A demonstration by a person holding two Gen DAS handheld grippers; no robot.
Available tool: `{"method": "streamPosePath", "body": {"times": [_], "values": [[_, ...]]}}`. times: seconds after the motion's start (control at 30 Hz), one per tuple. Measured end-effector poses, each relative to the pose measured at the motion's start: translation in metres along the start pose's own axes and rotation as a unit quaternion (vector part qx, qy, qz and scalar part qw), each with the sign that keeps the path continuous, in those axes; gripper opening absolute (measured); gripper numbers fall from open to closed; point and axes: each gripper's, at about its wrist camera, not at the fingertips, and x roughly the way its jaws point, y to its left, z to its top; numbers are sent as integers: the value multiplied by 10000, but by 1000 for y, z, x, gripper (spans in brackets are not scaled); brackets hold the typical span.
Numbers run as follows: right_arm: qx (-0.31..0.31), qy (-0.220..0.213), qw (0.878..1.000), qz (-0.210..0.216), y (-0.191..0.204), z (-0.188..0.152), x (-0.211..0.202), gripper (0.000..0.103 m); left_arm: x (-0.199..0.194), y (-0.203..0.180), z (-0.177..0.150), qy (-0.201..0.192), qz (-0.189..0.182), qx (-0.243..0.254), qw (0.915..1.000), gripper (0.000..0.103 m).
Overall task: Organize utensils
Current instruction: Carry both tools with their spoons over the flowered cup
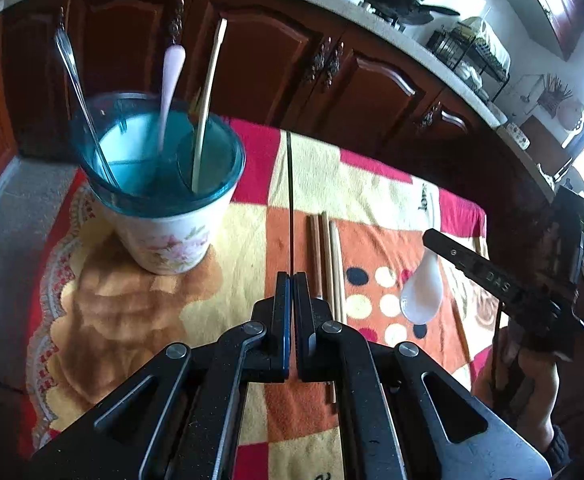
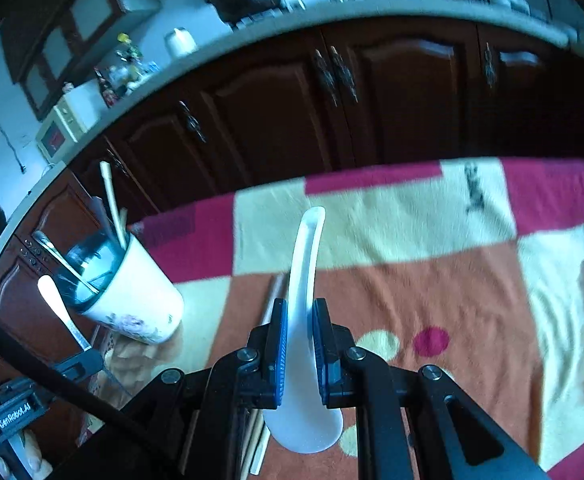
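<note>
Over patchwork cloth (image 2: 432, 216): right gripper (image 2: 299, 344) clenched on white spoon (image 2: 304, 280), handle pointing away toward cabinets; left gripper (image 1: 291, 280) pinching thin dark utensil (image 1: 290, 200), long axis straight ahead.

Floral white cup (image 1: 163, 236) with blue insert upright, holding several handles. Three chopsticks (image 1: 326, 256) lie side by side on cloth. White soup spoon (image 2: 304, 320) clamped, handle pointing away. Thin dark utensil (image 1: 290, 200) gripped edge-on.
</note>
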Motion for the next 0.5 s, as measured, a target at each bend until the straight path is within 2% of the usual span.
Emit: {"method": "streamPosePath", "body": {"times": [0.13,0.27,0.33,0.4,0.47,0.5], "values": [[-135,-308,9994,94,14,3,-18,12,-12,-1,4,-102,12,20,9999,1],[-284,-268,9992,87,25,1,-19,12,-14,2,5,-78,33,5,10000,1],[-257,92,9996,-45,23,-1,-2,12,-8,3,4,7,53,5,10000,1],[-11,732,9973,-1,8,-7,24,12,-4,3,1,86,47,8,10000,1],[373,1510,9878,101,-13,-20,55,12,2,1,-2,182,68,56,9998,1],[454,1628,9856,75,-19,-24,61,12,3,1,-4,209,69,68,9997,1]]}}
